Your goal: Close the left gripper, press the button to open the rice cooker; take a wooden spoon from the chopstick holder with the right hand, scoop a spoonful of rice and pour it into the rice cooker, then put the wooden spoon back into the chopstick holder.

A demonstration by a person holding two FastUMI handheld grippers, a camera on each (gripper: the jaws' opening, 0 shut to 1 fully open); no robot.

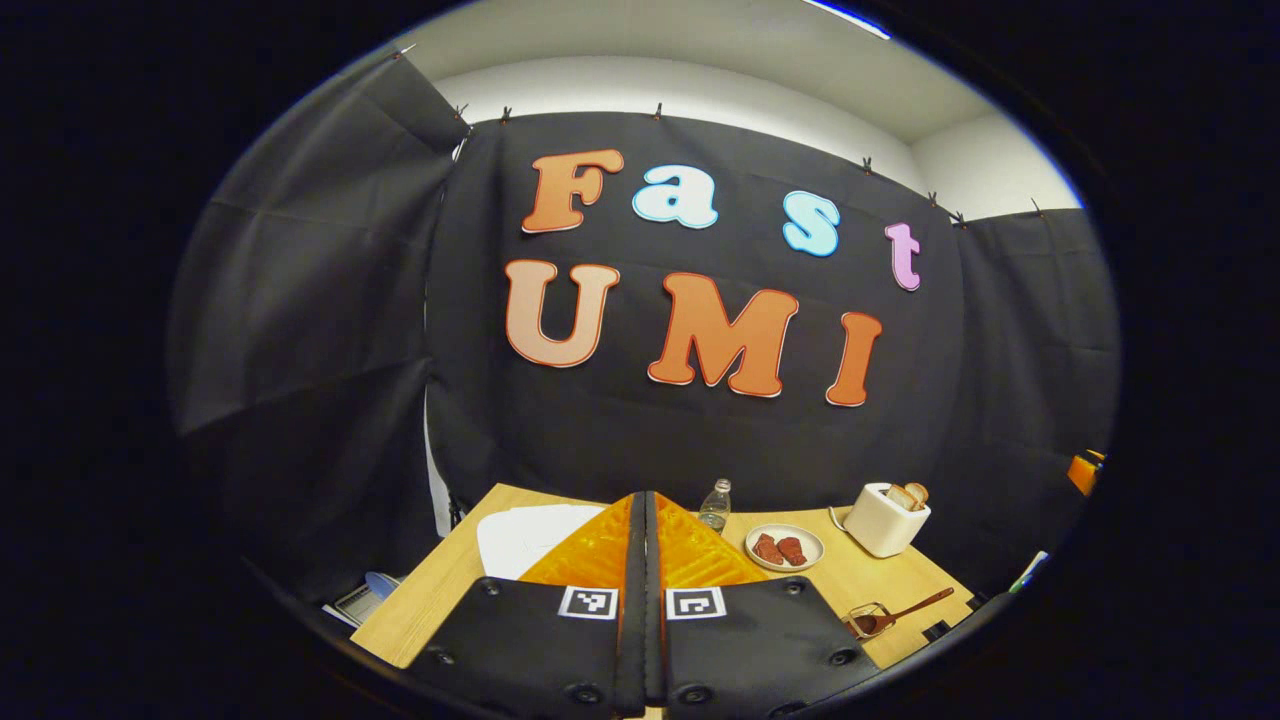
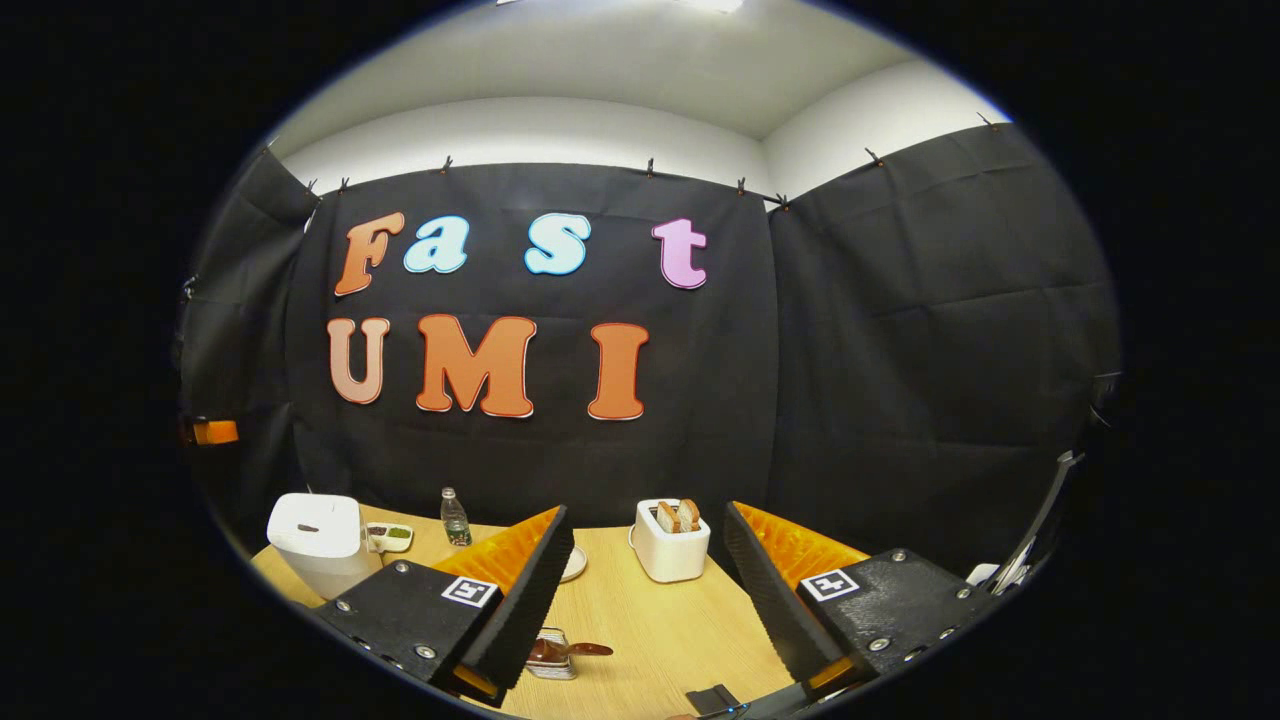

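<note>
The rice cooker (image 2: 318, 541), a white box with rounded corners and its lid down, stands on the bench (image 2: 650, 640) beyond and to the left of the right gripper's left finger; in the left gripper view a white shape just past the closed fingers may be its top, though this cannot be told for certain. It looks heavy enough to stay put under a downward press. Its button is too small to make out.

The wooden spoon (image 1: 905, 611) lies with its bowl in a small wire-framed holder (image 1: 868, 620), low and to the right of the left gripper's fingers; in the right gripper view the same pair sits below and between the open fingers. The spoon is judged light, stiff and not fragile. The free handle, slanting up and away from the holder, is the sensible place to grip, about mid-length.

The left gripper (image 1: 645, 540) has its 2 fingers pressed together and holds nothing. The right gripper (image 2: 648, 565) has its 2 fingers spread wide and empty.

Farther out stand a toaster (image 2: 671, 541) with 2 slices between the right fingers, a plate (image 1: 785, 547), a small bottle (image 2: 455, 518) and a little dish (image 2: 390, 537) beside the cooker.
</note>
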